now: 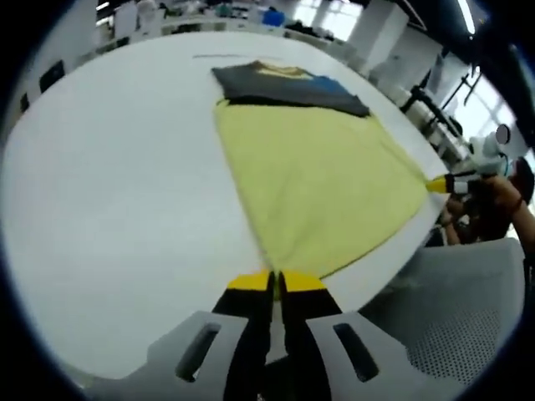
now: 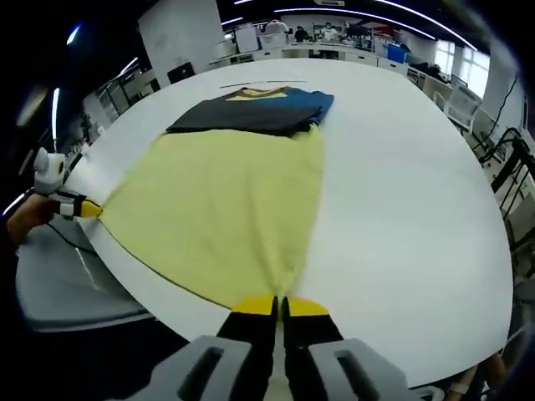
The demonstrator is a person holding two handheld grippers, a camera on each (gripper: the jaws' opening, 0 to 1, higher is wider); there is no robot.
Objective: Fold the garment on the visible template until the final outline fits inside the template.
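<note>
One pale yellow cloth garment point(image 1: 322, 180) lies spread flat on the white table point(image 1: 117, 217), its far end touching one folded dark navy garment point(image 1: 284, 83). Left gripper point(image 1: 276, 282) and right gripper point(image 2: 280, 305) each pinch a near corner, jaws closed, stretching the hem along the table edge. Bare tabletop lies either side.
</note>
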